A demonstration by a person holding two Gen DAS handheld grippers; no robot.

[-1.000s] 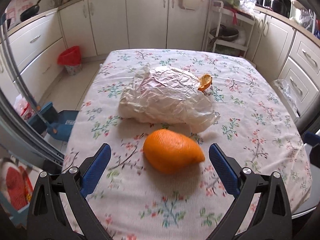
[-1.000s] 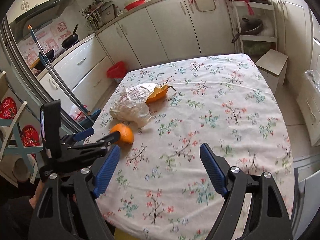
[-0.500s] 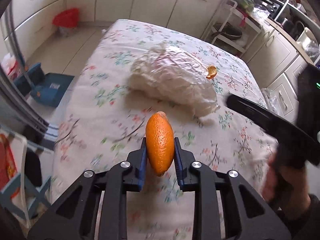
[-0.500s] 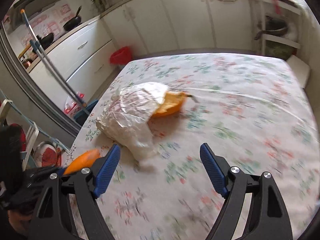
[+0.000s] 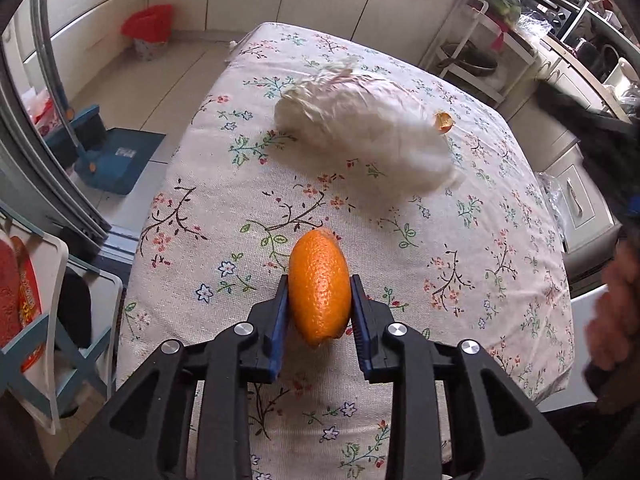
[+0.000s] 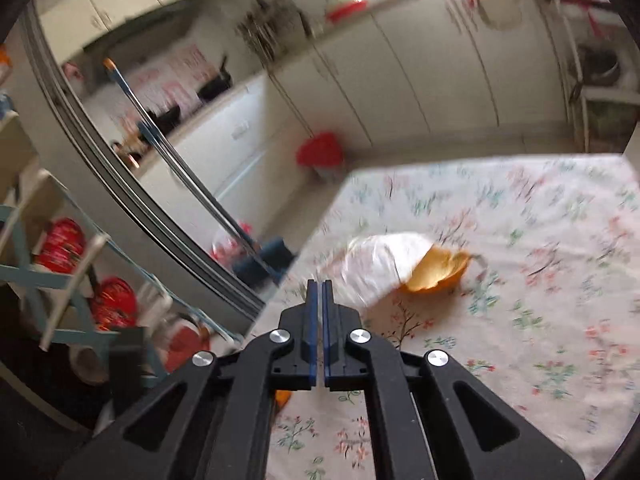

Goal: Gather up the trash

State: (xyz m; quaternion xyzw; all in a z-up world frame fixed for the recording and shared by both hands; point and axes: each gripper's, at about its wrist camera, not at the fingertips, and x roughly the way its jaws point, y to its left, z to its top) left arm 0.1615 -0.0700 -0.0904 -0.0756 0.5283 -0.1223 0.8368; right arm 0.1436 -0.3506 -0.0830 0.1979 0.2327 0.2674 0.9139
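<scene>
our left gripper (image 5: pixel 319 312) holds the orange peel (image 5: pixel 319 286) across its middle; we judge it light, springy. right gripper (image 6: pixel 319 334) is closed, empty.

The left gripper (image 5: pixel 319 300) has its jaws squeezed in tight on an orange peel (image 5: pixel 319 285) — one blue pad (image 5: pixel 279 320) pushes on each side. The peel is lifted up off the table (image 5: pixel 460 264). The right gripper (image 6: pixel 320 292) has its jaws pressed flat together, with only a thin line between the blue pads — nothing is held in them. It points up and to the left. A blurry hand (image 5: pixel 616 316) shows at the right edge of the left view.
</scene>
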